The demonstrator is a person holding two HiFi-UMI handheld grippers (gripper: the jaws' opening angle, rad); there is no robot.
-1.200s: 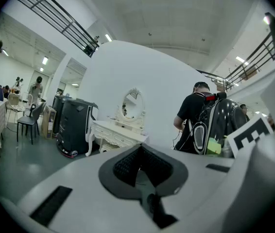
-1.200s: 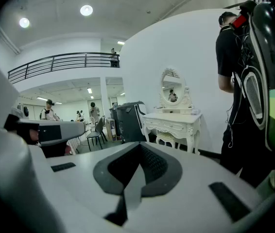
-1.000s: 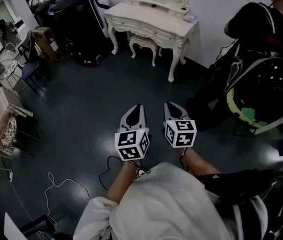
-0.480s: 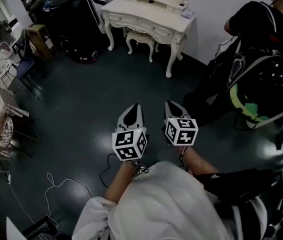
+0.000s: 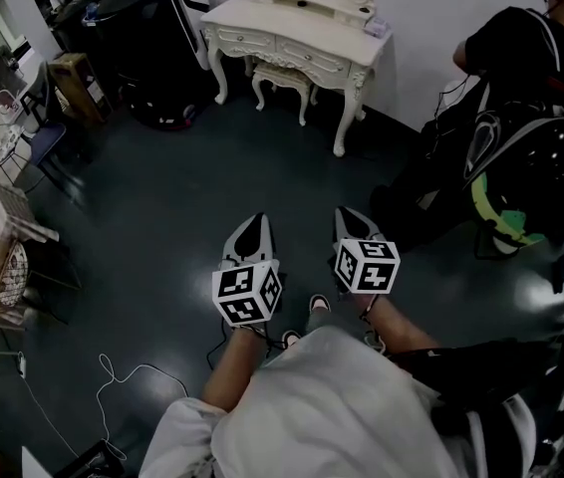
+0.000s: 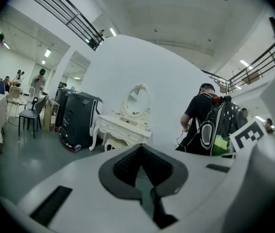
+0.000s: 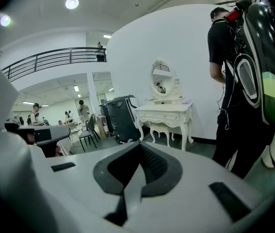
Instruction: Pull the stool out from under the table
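Left gripper [image 5: 247,229] and right gripper [image 5: 350,223] are clenched, empty, well apart from the stool [image 5: 284,76] under the table [image 5: 280,18]: approach, open 1, grip the seat edge squarely.

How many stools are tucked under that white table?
1: the stool sits under the middle of the table, between its front legs. The space behind it is hidden.

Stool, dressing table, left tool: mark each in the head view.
stool [image 5: 284,74], head view, on its seat.
dressing table [image 5: 267,18], head view, on its bare top.
left tool [image 5: 252,223], head view, at its closed fingertips.
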